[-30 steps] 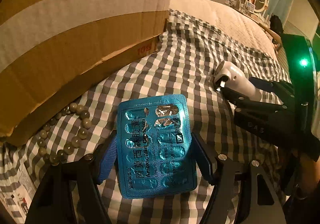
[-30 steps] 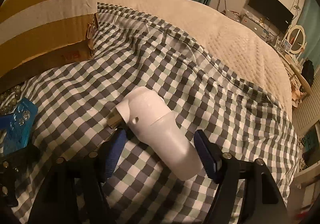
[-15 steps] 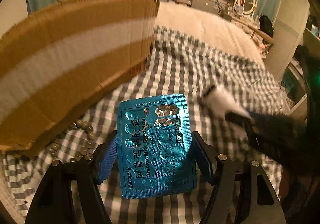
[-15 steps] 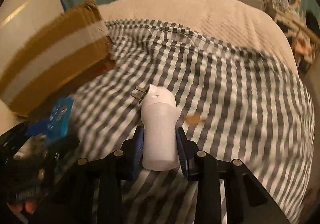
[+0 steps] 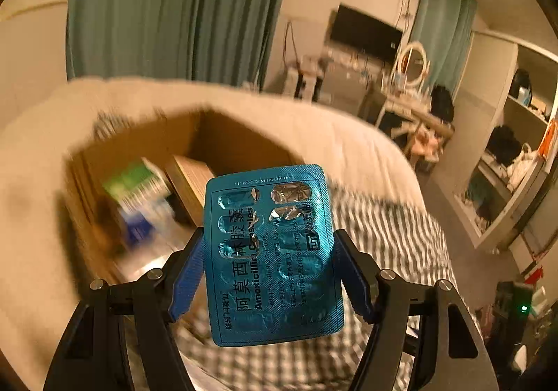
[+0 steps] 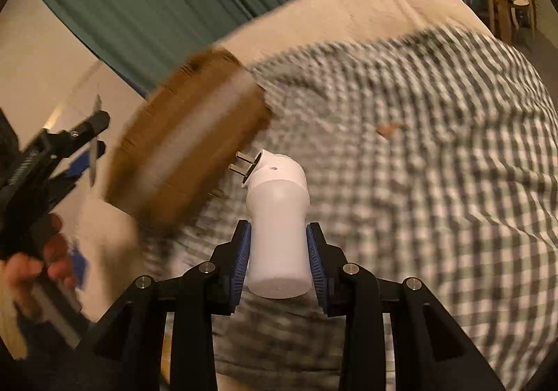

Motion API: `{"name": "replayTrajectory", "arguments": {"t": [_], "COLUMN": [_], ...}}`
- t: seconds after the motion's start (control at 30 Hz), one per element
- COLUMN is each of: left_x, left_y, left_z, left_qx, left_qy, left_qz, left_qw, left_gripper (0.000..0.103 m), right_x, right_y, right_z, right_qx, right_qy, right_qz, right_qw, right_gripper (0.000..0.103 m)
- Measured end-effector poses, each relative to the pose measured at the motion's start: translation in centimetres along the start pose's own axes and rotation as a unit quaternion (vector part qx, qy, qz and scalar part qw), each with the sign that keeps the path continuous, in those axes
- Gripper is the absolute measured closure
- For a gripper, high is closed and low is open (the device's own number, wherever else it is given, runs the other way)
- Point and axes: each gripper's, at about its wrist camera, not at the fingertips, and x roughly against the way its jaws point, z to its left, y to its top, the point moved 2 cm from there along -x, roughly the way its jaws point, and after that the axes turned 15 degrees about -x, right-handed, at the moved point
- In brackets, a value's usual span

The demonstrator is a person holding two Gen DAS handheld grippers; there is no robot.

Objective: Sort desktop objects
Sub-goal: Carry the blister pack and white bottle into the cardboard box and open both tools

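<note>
My left gripper (image 5: pixel 268 269) is shut on a blue blister pack of capsules (image 5: pixel 272 251), held upright in the air over the open cardboard box (image 5: pixel 244 136). Inside the box lie a green and blue carton (image 5: pixel 139 196) and a brown box (image 5: pixel 190 182), both blurred. My right gripper (image 6: pixel 279 251) is shut on a white plug-in device (image 6: pixel 279 216) with two metal prongs, lifted above the checked blanket (image 6: pixel 436 147). In the right wrist view the cardboard box (image 6: pixel 188 154) is at the left, and the left gripper (image 6: pixel 94 143) shows beside it, held by a hand (image 6: pixel 35 262).
A cream bedspread (image 5: pixel 348 147) lies beyond the box. A small brown scrap (image 6: pixel 389 128) lies on the blanket. Teal curtains (image 5: pixel 174 7), a dark screen (image 5: pixel 366 35), a round mirror (image 5: pixel 413 61) and open shelves (image 5: pixel 505 164) stand around the room.
Both grippers have risen off the blanket with their objects. The left one now looks down into the open box; the right one closed on the white device and lifted it.
</note>
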Motion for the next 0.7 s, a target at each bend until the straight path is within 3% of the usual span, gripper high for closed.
{"name": "replayTrajectory", "arguments": {"t": [0.1, 0.2, 0.33, 0.43, 0.5, 0.57, 0.6, 0.63, 0.7], "left_x": [0.5, -0.7, -3.7, -5.7, -6.6, -6.9, -7.0, -6.9, -6.5], "left_y": [2.0, 2.6, 1.8, 0.8, 0.2, -0.1, -0.2, -0.4, -0.6], "left_z": [4.1, 8.9, 12.7, 13.5, 13.4, 12.8, 12.5, 12.3, 11.9], "left_qx": [-0.028, 0.006, 0.021, 0.007, -0.017, -0.043, -0.059, -0.068, -0.084], "left_qy": [0.026, 0.026, 0.016, 0.001, 0.012, 0.013, 0.017, 0.026, 0.05], "left_qz": [-0.011, -0.016, 0.01, 0.038, 0.05, 0.056, 0.062, 0.062, 0.064], "left_qw": [0.9992, 0.9995, 0.9996, 0.9993, 0.9985, 0.9974, 0.9962, 0.9954, 0.9932], "left_gripper": [0.031, 0.031, 0.031, 0.03, 0.024, 0.011, 0.008, 0.007, 0.006], "right_x": [0.8, 0.1, -4.1, -8.3, -10.0, -10.6, -10.1, -9.2, -7.6], "right_y": [1.4, 3.2, 5.8, 7.2, 7.6, 8.1, 8.1, 7.9, 7.6], "right_z": [5.8, 12.5, 20.0, 22.5, 23.4, 23.5, 23.5, 23.1, 22.4], "right_qx": [0.026, 0.076, 0.114, 0.114, 0.111, 0.094, 0.082, 0.066, 0.062], "right_qy": [0.046, 0.069, 0.069, 0.051, 0.033, 0.025, 0.026, 0.029, 0.034], "right_qz": [-0.022, -0.036, -0.047, -0.044, -0.052, -0.07, -0.083, -0.103, -0.122], "right_qw": [0.998, 0.994, 0.99, 0.991, 0.992, 0.993, 0.993, 0.992, 0.99], "right_gripper": [0.071, 0.071, 0.071, 0.071, 0.07, 0.054, 0.033, 0.024, 0.024]}}
